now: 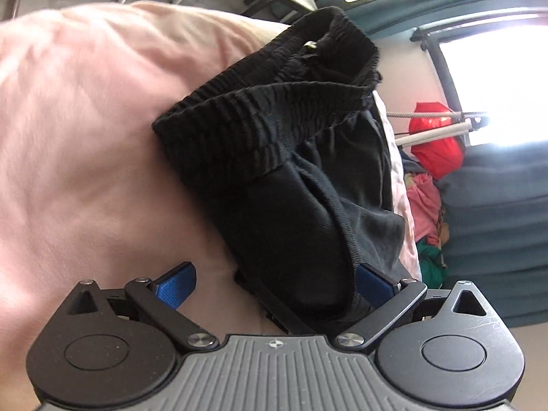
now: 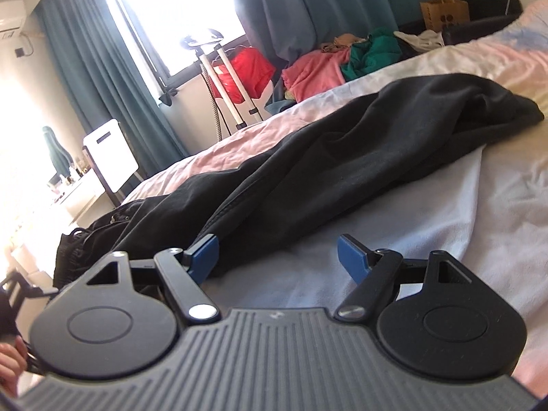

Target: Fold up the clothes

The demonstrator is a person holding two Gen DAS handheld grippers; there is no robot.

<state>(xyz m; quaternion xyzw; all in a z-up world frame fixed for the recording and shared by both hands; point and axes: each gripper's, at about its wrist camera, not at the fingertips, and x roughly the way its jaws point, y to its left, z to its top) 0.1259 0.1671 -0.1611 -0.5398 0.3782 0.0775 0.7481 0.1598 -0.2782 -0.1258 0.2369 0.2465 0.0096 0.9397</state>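
A pair of black trousers (image 2: 342, 157) lies stretched across the bed. In the left wrist view its ribbed elastic waistband (image 1: 260, 120) is close in front, bunched on the pink sheet. My left gripper (image 1: 274, 284) is open, its blue pads (image 1: 176, 287) wide apart, with the trouser fabric lying between them near the right pad. My right gripper (image 2: 277, 257) is open just above the sheet, its left pad (image 2: 203, 251) touching the trousers' edge, nothing held.
The bed has a pink and pale blue sheet (image 2: 411, 239). A pile of pink and green clothes (image 2: 342, 61) lies at the far bed edge. A red bag (image 2: 246, 68), a stand, teal curtains (image 2: 102, 75) and a bright window are behind.
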